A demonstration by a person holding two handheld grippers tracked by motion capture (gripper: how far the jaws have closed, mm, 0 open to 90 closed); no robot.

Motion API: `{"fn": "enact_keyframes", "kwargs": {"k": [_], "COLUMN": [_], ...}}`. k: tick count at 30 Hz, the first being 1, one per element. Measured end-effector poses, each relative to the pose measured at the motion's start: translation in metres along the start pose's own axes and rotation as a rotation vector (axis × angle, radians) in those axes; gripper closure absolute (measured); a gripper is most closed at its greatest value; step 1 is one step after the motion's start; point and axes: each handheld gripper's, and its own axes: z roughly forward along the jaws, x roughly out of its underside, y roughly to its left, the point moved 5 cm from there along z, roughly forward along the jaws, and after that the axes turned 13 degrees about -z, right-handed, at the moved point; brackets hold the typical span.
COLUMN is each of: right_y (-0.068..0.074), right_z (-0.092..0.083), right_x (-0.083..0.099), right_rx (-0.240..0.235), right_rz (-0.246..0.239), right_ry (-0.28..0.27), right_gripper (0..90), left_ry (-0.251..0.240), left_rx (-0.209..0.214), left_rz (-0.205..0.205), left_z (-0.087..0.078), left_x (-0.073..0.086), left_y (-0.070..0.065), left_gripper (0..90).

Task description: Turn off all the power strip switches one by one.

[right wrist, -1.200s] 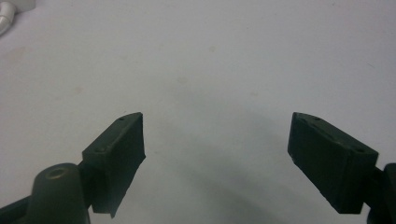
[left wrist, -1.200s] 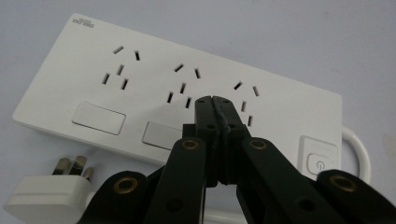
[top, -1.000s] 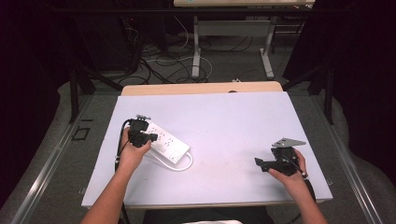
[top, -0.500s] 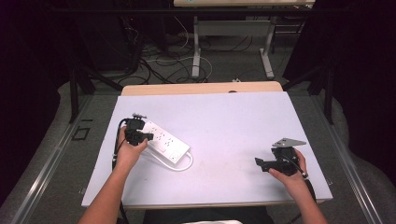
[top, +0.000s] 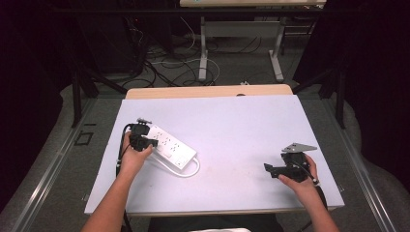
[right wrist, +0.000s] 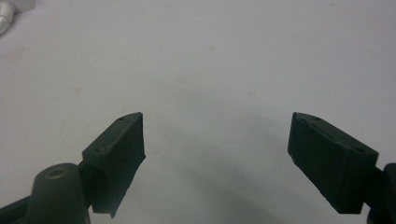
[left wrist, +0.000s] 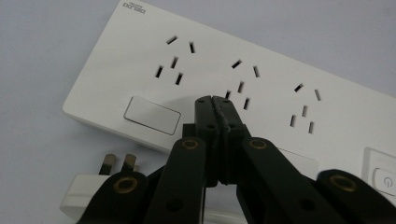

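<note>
A white power strip (top: 171,146) lies slantwise on the left part of the table (top: 241,125). In the left gripper view its face (left wrist: 243,88) shows three socket groups and a flat white switch (left wrist: 152,115). My left gripper (top: 145,140) hangs just over the strip's near-left end, shut with nothing between its jaws, its tips (left wrist: 215,103) above the middle socket group. The strip's white plug (left wrist: 100,179) lies on the table beside it, prongs showing. My right gripper (top: 270,170) rests low near the table's right front, open (right wrist: 215,154) over bare tabletop.
The strip's white cable (top: 186,170) loops out on the table toward the front. A wooden board (top: 208,92) runs along the table's far edge. Behind it, on the floor, stand desk legs (top: 203,48) among tangled cables (top: 159,58). Dark curtains flank both sides.
My left gripper has shifted slightly back to the left along the strip. The right gripper has stayed in place.
</note>
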Motion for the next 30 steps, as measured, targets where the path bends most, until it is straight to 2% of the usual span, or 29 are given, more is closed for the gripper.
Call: {"fn": "enact_keyframes", "kwargs": {"k": [3,8,18,21,30], "right_y": [0.0003,0.0005,0.0003,0.0003,0.0003], "right_z": [-0.0002,0.0002,0.0002,0.0002,0.0003], "right_x": [-0.0002,-0.0004,0.0001,0.0001,0.0], "right_rx": [0.001,0.001,0.001,0.0,0.0], "right_rz": [0.002,-0.003,0.001,0.002,0.002], "right_ry": [0.0,-0.001,0.003,0.002,0.002], "right_gripper": [18.6,18.6,18.6,18.6,18.6], "left_ry": [-0.002,0.018,0.004,-0.004,-0.003], "left_rx": [0.008,0.006,0.014,0.006,0.0], "left_rz": [-0.008,0.003,-0.004,-0.018,-0.02], "left_z": [0.0015,0.0005,0.0017,0.0015,0.0005], "left_x": [0.0012,0.0015,0.001,0.0007,0.0], "left_y": [-0.0005,-0.0012,-0.001,-0.0004,0.0018], "left_gripper": [90.0,90.0,90.0,90.0,90.0]}}
